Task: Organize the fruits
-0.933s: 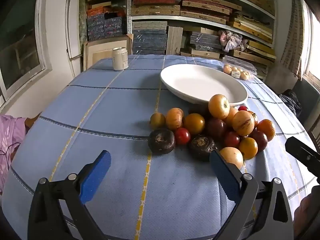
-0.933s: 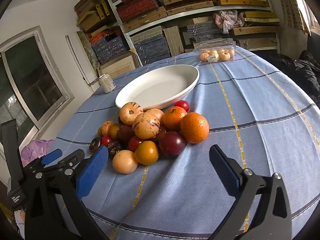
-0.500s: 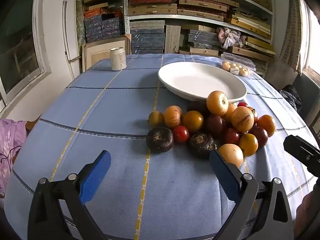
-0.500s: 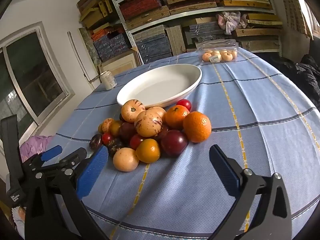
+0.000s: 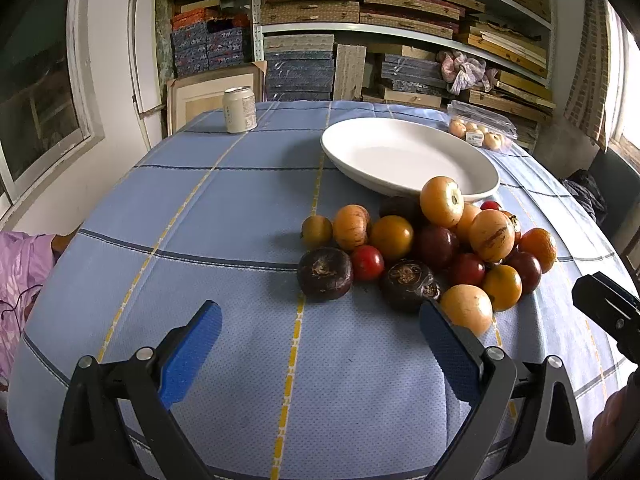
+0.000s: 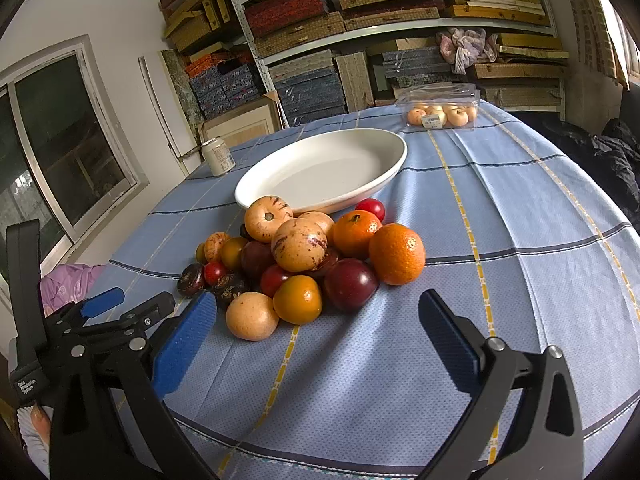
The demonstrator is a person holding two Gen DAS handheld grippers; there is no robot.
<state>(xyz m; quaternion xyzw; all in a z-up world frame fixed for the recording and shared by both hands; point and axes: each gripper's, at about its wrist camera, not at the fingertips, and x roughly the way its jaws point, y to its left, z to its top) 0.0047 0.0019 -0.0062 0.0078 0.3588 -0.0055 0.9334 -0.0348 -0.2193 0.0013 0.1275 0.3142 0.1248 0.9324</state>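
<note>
Nothing has gone into the white dish so far: it sits bare near the middle of the tabletop, w/ the whole pile of fruit heaped on the cloth just in front of it, the rearmost pieces touching or nearly touching its rim. So the job looks to be at its very start; every piece is left to sort or move (whether into the dish or some other grouping, the task line doesn't say).

The left hand-held gripper hangs low over bare cloth, jaws spread wide, holding nothing; the dark round fruit lies just ahead of it. The right hand-held gripper is likewise wide open and empty, its left pad just beside the pale fruit at the near edge of the pile. A can and a clear box of small fruit stand at the far side, well apart from the pile.

Vs. the frames approx. a second back: the pile and dish lie as they did. Both wrist views show the fruit slightly nearer and larger, so both tools have eased fwd a little toward it, jaws unchanged.
</note>
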